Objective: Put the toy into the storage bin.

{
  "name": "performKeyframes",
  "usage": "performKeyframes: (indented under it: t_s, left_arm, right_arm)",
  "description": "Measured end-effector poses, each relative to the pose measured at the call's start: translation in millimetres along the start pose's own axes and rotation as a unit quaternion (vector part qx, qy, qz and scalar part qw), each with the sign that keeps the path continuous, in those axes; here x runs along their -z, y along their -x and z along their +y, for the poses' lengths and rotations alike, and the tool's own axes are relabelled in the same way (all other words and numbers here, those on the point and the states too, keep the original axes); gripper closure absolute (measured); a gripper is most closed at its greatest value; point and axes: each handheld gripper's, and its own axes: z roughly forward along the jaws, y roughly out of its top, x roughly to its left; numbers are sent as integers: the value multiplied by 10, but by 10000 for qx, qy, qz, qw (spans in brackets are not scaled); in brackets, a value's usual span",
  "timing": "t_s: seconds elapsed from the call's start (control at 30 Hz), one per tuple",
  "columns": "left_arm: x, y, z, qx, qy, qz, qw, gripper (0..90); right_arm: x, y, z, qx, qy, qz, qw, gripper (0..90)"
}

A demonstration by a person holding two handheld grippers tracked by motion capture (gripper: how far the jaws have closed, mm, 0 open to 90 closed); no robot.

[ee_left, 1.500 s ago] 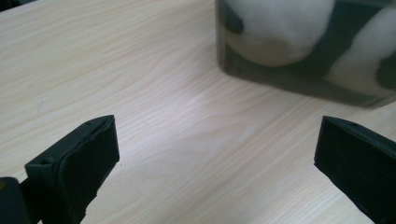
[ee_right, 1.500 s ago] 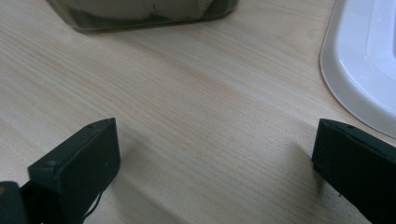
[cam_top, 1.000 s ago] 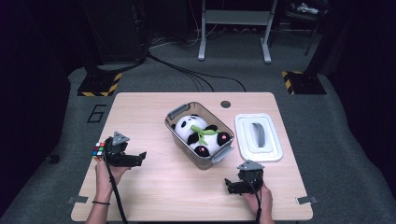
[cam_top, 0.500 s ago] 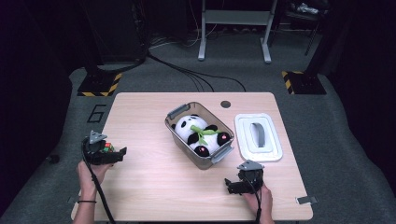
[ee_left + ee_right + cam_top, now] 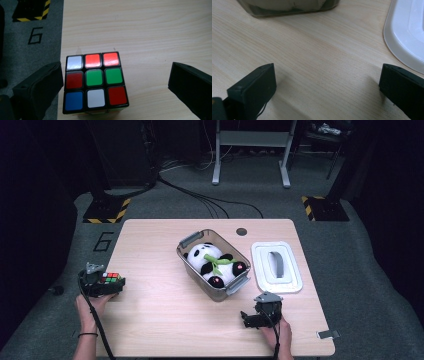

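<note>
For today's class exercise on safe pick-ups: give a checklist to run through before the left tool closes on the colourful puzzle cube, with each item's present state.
1. Left tool open: ok.
2. Colourful plastic puzzle cube between its jaws: ok.
3. Cube centred: not ok, it sits close to one jaw.
4. Cube safely on the light wooden table: not ok, it sits at the edge.
5. Clear plastic bin unlidded: ok; white lid lies beside it.
6. Right tool open, empty: ok.

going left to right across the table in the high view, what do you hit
left gripper → cube → bin with the panda → right gripper → lid
</note>
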Motion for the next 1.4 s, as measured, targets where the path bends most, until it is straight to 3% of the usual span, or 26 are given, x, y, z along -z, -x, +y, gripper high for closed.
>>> performKeyframes:
  t_s: [0.1,0.27,0.33,0.37,0.5,0.57,1.07,1.4]
  left_arm:
    - [-53,-43,-55,149,-105,-16,9998,0]
    - [-147,-75,-114,171,-223,-25,9996,4]
    - [-162,-87,-133,171,-206,-42,9996,134]
    - [-165,-91,-139,160,-204,-9,9997,134]
    - [-178,-115,-158,198,-167,28,9997,290]
    - [-188,-127,-168,175,-167,0,9997,327]
    - [-152,-38,-144,-8,-206,-114,9997,342]
    - [-91,122,-98,-156,-83,-255,9995,342]
  right_arm:
    - [0,0,0,0,0,1,10000,2]
    - [0,0,0,2,0,0,10000,2]
    - [0,0,0,2,1,0,10000,2]
    - [0,0,0,2,1,0,10000,2]
    - [0,0,0,0,1,0,10000,2]
    - [0,0,0,1,0,0,10000,2]
    - [0,1,0,-1,1,0,10000,2]
    - [0,1,0,0,1,-1,10000,2]
